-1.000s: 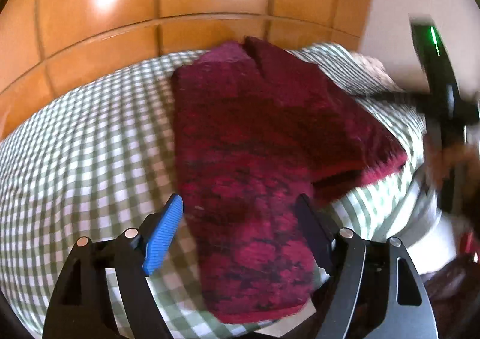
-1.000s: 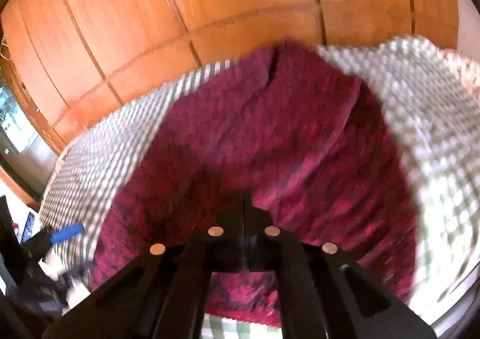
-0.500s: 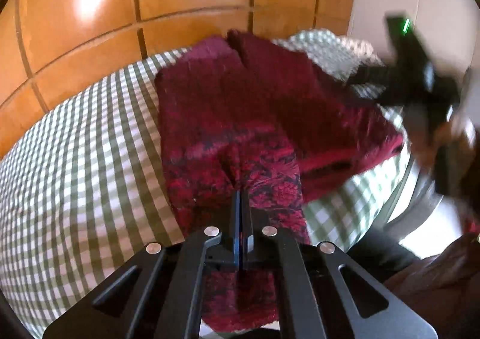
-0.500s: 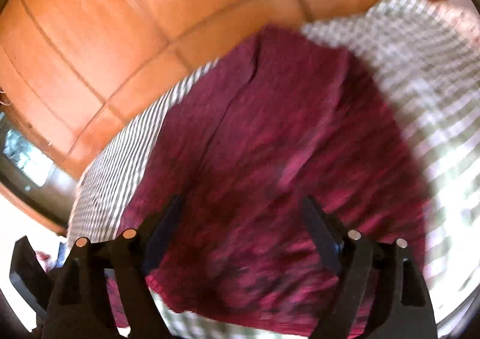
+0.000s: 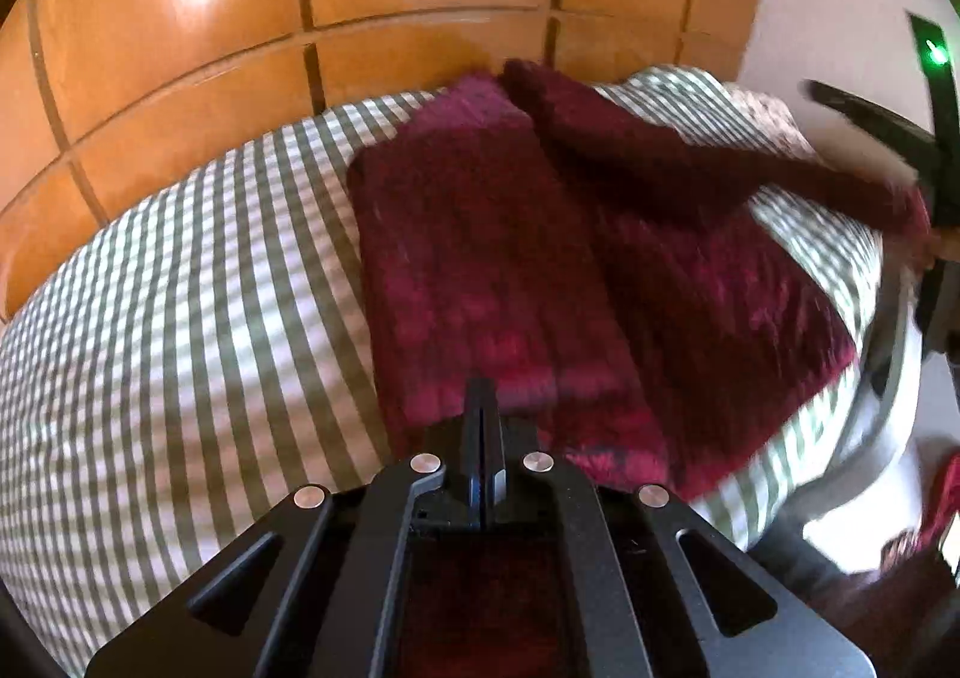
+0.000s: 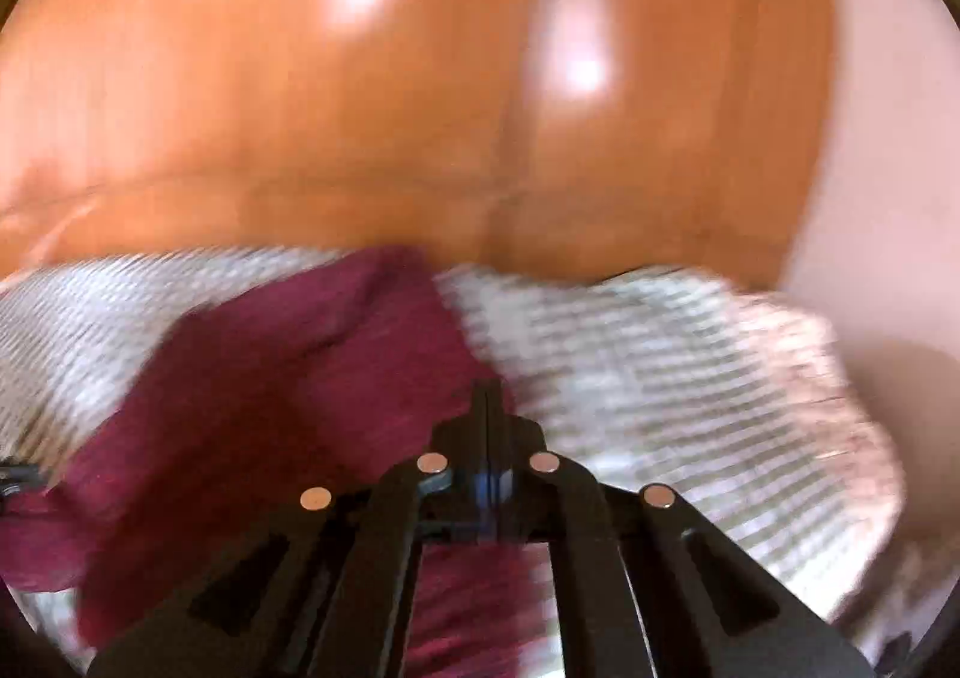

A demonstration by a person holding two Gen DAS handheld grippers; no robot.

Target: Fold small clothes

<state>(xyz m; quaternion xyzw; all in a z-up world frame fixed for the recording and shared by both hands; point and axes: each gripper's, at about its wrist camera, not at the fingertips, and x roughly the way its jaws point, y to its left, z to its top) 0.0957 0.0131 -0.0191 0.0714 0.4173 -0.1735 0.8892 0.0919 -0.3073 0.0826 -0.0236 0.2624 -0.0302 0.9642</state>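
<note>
Left wrist view, from left to right: a bed cover (image 5: 180, 318) of soft green-and-white gingham fills the left and lower left of the frame, its checks smeared into stripes by blur. At centre lies the red garment (image 5: 510, 288), a thick fuzzy knit in mottled crimson and dark maroon, folded into a long flat panel running from the upper middle toward the bottom. At bottom centre the left hand-held gripper (image 5: 482, 408) shows black angular arms with round metal rivets, its jaws pressed together on the near hem of that knit. To the right a loose flap of the same garment stretches up off the cover toward the right edge, where the right hand-held gripper (image 5: 927, 180) appears as a dark frame with a green light, pinching the flap's end. Glossy orange wooden panels (image 5: 360, 18) with dark grooves curve across the top. Right wrist view, heavily blurred: the knit occupies the lower left, the right hand-held gripper's jaws have just been closing and now stand together at bottom centre with red cloth beneath them, and the pale checked cover spreads to the right under the shiny wood.
</note>
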